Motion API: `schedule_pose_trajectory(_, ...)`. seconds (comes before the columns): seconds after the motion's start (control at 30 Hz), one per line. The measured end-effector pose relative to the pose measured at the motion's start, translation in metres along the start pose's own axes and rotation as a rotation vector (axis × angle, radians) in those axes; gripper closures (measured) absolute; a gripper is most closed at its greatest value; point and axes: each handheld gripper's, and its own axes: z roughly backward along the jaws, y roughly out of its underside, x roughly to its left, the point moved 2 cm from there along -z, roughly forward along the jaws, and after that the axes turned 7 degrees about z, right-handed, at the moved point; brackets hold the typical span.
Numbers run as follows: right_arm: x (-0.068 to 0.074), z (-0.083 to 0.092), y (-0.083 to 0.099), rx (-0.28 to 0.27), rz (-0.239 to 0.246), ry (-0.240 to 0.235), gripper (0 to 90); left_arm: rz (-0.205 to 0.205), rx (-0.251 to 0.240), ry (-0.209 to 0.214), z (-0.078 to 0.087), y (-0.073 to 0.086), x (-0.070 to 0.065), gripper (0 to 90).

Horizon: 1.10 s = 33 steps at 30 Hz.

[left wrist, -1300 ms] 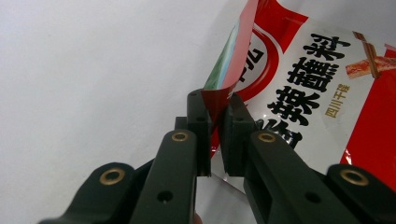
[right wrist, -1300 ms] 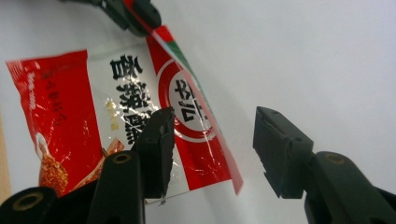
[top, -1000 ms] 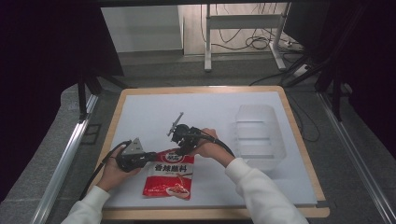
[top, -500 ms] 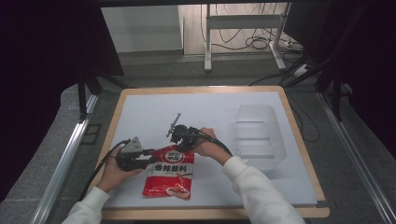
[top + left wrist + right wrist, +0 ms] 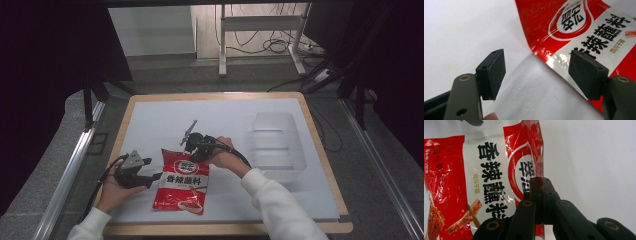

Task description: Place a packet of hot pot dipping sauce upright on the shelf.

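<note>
- High view: the red packet (image 5: pixel 182 181) lies near the front of the white table (image 5: pixel 150 125), with the clear box (image 5: pixel 277 145) to its right.
- Left gripper view: left gripper (image 5: pixel 537 71) has just been opening; its jaws stand wide, with the packet's edge loose between them.
- Right gripper view: right gripper (image 5: pixel 539 185) pinches the packet's top edge. Looks like a handover; next, lift it toward the box.

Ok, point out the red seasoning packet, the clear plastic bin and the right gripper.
red seasoning packet (image 5: pixel 182 182), high view, printed front.
clear plastic bin (image 5: pixel 276 145), high view, near wall.
right gripper (image 5: pixel 541 186), right gripper view, between fingertips.
</note>
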Motion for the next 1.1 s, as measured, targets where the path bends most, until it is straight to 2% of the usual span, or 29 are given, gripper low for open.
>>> schedule_pose_trajectory(0.3,0.000,0.015,-0.002,-0.044,-0.014,0.001,88.8,-0.005,0.001,0.014,0.001,0.001,-0.001,29.5)
schedule_pose_trajectory(0.37,0.000,0.020,-0.003,-0.058,-0.009,0.004,88.8,0.025,-0.016,0.035,0.003,0.002,0.001,29.5)
schedule_pose_trajectory(0.43,0.000,0.027,-0.005,-0.070,-0.003,0.012,88.8,0.049,-0.039,0.033,0.004,0.002,0.002,29.5)
schedule_pose_trajectory(0.57,0.002,0.048,-0.008,-0.107,-0.004,0.040,89.0,0.033,-0.064,0.029,0.006,0.001,0.000,30.4)
schedule_pose_trajectory(0.6,0.002,0.048,-0.008,-0.107,-0.004,0.040,89.0,0.033,-0.064,0.029,0.006,0.001,0.000,30.4)
schedule_pose_trajectory(0.7,0.008,0.065,-0.015,-0.127,0.013,0.047,89.0,0.043,-0.086,0.019,0.008,0.000,0.001,30.7)
schedule_pose_trajectory(0.77,0.011,0.069,-0.016,-0.129,0.019,0.050,89.0,0.054,-0.101,0.018,0.011,0.000,0.002,30.8)
schedule_pose_trajectory(0.87,0.016,0.081,-0.022,-0.135,0.037,0.074,89.0,0.059,-0.102,0.017,0.012,0.000,0.004,30.8)
schedule_pose_trajectory(0.9,0.020,0.089,-0.025,-0.145,0.059,0.087,89.0,0.055,-0.098,0.019,0.013,0.001,0.004,30.6)
schedule_pose_trajectory(1.0,0.021,0.098,-0.029,-0.161,0.067,0.091,89.0,0.033,-0.083,0.021,0.014,0.004,0.004,30.7)
schedule_pose_trajectory(1.03,0.023,0.106,-0.032,-0.164,0.071,0.109,89.0,0.046,-0.094,0.024,0.014,0.004,0.003,30.7)
schedule_pose_trajectory(1.1,0.023,0.109,-0.033,-0.171,0.071,0.114,89.0,0.048,-0.098,0.025,0.015,0.004,0.004,30.7)
